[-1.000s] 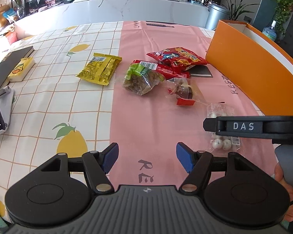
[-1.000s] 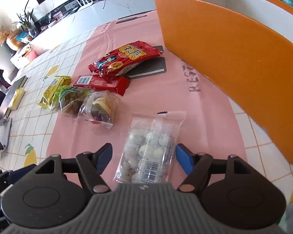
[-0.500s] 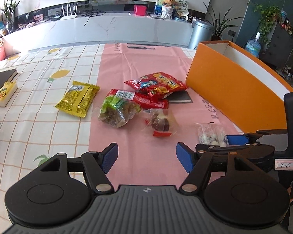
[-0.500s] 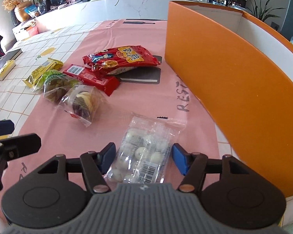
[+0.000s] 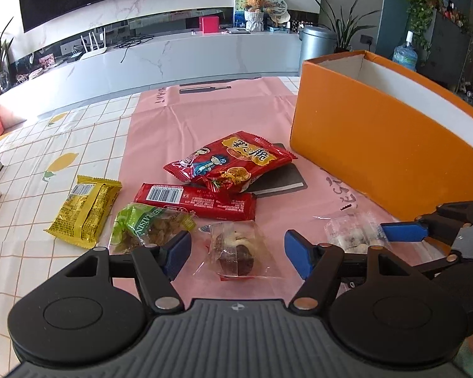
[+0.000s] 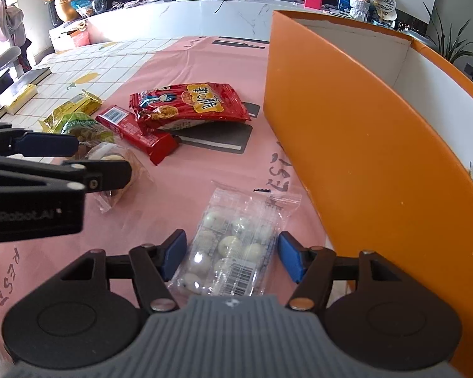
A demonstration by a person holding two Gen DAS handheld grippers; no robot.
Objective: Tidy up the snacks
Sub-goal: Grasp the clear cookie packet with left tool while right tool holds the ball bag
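Snacks lie on a pink cloth beside a big orange box [image 5: 388, 145] [image 6: 362, 145]. My left gripper [image 5: 238, 250] is open, its jaws on either side of a clear pack with a brown cake [image 5: 236, 252]. My right gripper [image 6: 231, 253] is open around a clear bag of white balls [image 6: 233, 245], which also shows in the left wrist view [image 5: 350, 233]. Farther off lie a red chip bag [image 5: 230, 160] [image 6: 189, 104], a red bar [image 5: 195, 201] [image 6: 135, 132], a green raisin bag [image 5: 148, 223] [image 6: 82, 126] and a yellow pack [image 5: 85, 211] [image 6: 75, 107].
A dark flat card [image 5: 280, 179] [image 6: 217, 140] lies under the chip bag. The tablecloth with lemon print [image 5: 47, 145] spreads to the left. A dark book and a yellow box [image 6: 22, 97] sit at the table's far left. A white counter runs behind the table.
My left gripper has moved forward and down until its jaws frame the cake pack. My right gripper has crept forward over the bag of white balls. Both stay open.
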